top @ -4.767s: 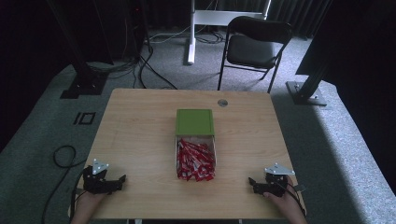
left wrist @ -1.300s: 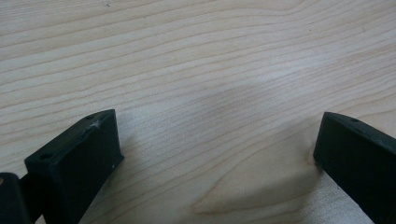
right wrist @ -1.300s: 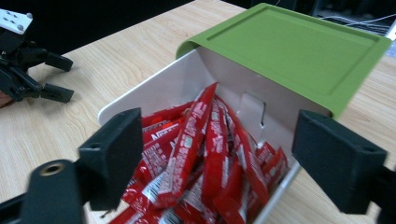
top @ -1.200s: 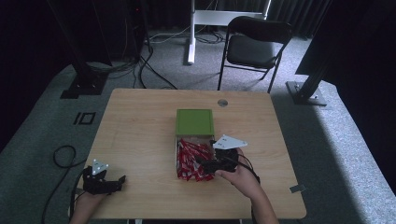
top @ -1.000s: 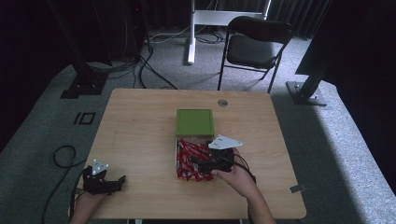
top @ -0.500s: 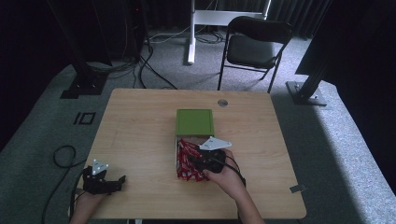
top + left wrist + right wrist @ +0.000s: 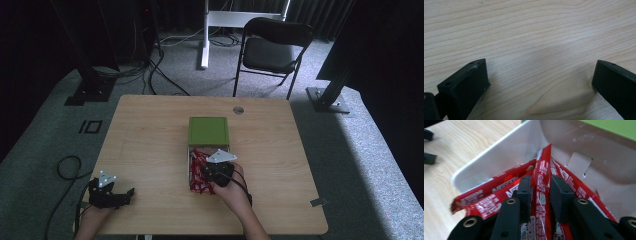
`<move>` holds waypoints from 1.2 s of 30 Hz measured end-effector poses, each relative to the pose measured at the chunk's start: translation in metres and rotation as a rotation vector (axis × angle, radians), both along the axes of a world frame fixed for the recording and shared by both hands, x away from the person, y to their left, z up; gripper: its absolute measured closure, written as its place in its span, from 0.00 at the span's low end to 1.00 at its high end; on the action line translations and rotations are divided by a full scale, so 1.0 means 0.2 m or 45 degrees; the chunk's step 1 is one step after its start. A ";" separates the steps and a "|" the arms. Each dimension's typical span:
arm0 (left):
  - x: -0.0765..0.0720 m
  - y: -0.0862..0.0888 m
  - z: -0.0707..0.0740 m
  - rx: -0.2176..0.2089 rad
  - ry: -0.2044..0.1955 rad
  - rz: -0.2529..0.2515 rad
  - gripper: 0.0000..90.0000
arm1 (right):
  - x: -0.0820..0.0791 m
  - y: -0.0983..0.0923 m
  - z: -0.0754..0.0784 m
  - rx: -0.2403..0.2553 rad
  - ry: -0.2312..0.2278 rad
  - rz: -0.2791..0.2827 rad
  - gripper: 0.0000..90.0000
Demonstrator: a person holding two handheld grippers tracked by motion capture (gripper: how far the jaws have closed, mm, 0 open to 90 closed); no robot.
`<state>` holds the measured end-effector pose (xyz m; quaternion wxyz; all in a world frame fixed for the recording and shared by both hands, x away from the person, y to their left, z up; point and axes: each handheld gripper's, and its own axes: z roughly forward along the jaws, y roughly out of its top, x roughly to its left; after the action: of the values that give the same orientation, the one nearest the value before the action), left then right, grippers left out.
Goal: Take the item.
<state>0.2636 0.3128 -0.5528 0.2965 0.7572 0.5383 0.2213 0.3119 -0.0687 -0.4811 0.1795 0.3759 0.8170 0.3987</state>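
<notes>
Sachet (image 7: 541, 195) sits between right gripper (image 7: 539, 192) jaws in box (image 7: 499, 152), not lifted yet; left gripper (image 7: 539, 82) open on table (image 7: 529, 30).

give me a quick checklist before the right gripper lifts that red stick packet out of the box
1. Right gripper jaws either side of one red stick packet: ok.
2. Jaws fully clamped on it: cannot tell, they look close but contact is unclear.
3. Neighbouring packets free of the jaws: not ok, they crowd the left jaw.
4. White box held down: not ok, nothing holds it.
5. Left gripper out of the way: ok, open over bare table.
6. Green lid clear of the lift path: ok.
</notes>
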 end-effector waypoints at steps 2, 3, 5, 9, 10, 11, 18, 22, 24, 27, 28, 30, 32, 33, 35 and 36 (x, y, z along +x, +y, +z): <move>0.00 0.00 0.00 0.000 0.000 0.000 0.02 | 0.00 0.01 -0.01 0.006 0.004 -0.020 0.78; 0.00 0.00 0.00 0.000 0.000 0.000 0.02 | 0.00 0.01 -0.01 0.004 0.001 -0.031 0.77; 0.00 0.00 0.00 0.000 0.000 0.000 0.02 | 0.01 0.02 -0.02 -0.014 -0.006 -0.042 0.77; 0.00 0.00 0.00 0.000 0.000 0.000 0.02 | 0.01 0.03 -0.03 -0.030 -0.003 -0.064 0.83; 0.00 0.00 0.00 0.000 0.000 0.000 0.02 | 0.00 0.03 -0.03 -0.038 -0.005 -0.064 0.87; 0.00 0.00 0.00 0.000 0.000 0.000 0.02 | 0.00 0.03 -0.04 -0.045 -0.009 -0.044 0.90; 0.00 0.00 0.00 0.001 0.000 0.000 0.02 | -0.02 0.01 0.01 0.010 -0.012 -0.025 0.92; 0.00 0.00 0.00 0.002 0.001 -0.001 0.02 | -0.03 -0.01 0.03 0.038 0.001 -0.014 0.92; 0.00 0.00 0.00 0.002 0.001 -0.002 0.02 | -0.04 -0.02 0.04 0.055 0.014 -0.006 0.92; 0.00 0.00 0.00 0.001 0.000 0.000 0.02 | -0.04 -0.03 0.05 0.066 0.026 -0.001 0.92; 0.00 0.00 0.00 0.001 0.000 0.000 0.02 | -0.05 -0.04 0.05 0.071 0.023 -0.001 0.92; 0.00 0.00 0.00 0.000 0.000 0.000 0.02 | -0.06 -0.04 0.07 0.069 0.018 0.004 0.92; 0.00 0.00 0.00 0.000 0.000 0.000 0.02 | -0.07 -0.06 0.08 0.078 0.012 0.007 0.92; 0.00 0.00 0.00 0.000 0.000 0.000 0.02 | -0.07 -0.06 0.08 0.087 0.016 0.009 0.92; 0.00 0.00 0.00 0.000 0.000 0.000 0.02 | -0.07 -0.07 0.09 0.094 0.012 0.010 0.92; 0.00 0.00 0.00 0.000 0.000 0.000 0.02 | -0.08 -0.08 0.10 0.094 0.013 0.013 0.92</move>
<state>0.2636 0.3128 -0.5528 0.2966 0.7571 0.5384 0.2213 0.2964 -0.0840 -0.4614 0.1594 0.3800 0.8046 0.4276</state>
